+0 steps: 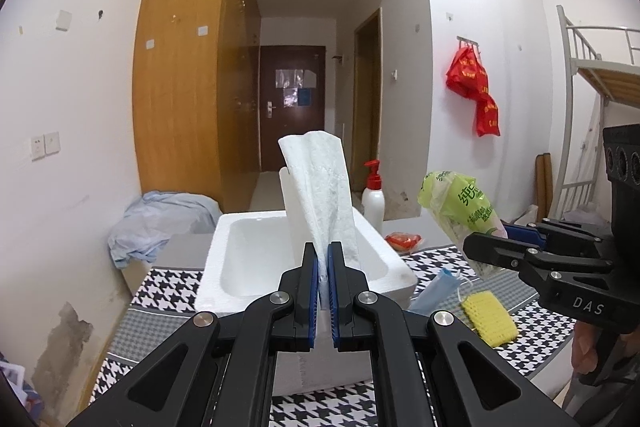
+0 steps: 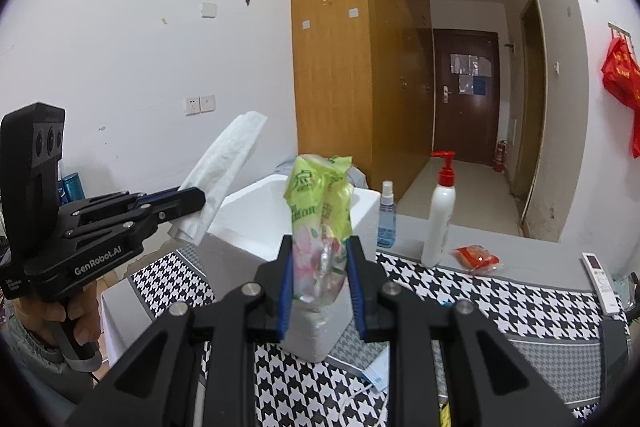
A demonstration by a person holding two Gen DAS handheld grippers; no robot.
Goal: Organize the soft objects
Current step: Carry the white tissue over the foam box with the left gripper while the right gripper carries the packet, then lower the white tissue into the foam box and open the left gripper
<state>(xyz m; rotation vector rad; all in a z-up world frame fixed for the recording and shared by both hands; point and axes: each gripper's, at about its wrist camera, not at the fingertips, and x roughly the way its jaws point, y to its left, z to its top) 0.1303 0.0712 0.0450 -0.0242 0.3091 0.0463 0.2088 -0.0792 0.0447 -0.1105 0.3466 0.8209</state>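
Left gripper (image 1: 323,259): fingers together, clamped on the lower end of a white paper towel (image 1: 320,187). The towel stands up from the pads, folded and fanning a little to the right above the fingertips. Directly beyond and below the fingers sits a white foam box (image 1: 248,259), open side up, on a houndstooth-patterned tablecloth (image 1: 168,287).

Right gripper (image 2: 319,267): blue-lined fingers closed against both sides of a green tissue pack (image 2: 320,203). The pack is soft plastic, with green print at the top and a pink floral print between the pads. It rises upright well above the fingertips. The foam box lies just behind and below it.

Right of the left fingers, on the cloth: a blue face mask (image 1: 436,287) beside the box wall, then a yellow sponge (image 1: 489,315) a little further right.

Beyond the right fingers, to their right: a small clear spray bottle (image 2: 387,213), a white pump bottle with red top (image 2: 439,215), a red packet (image 2: 476,258), and a white remote control (image 2: 600,281) near the table's edge.
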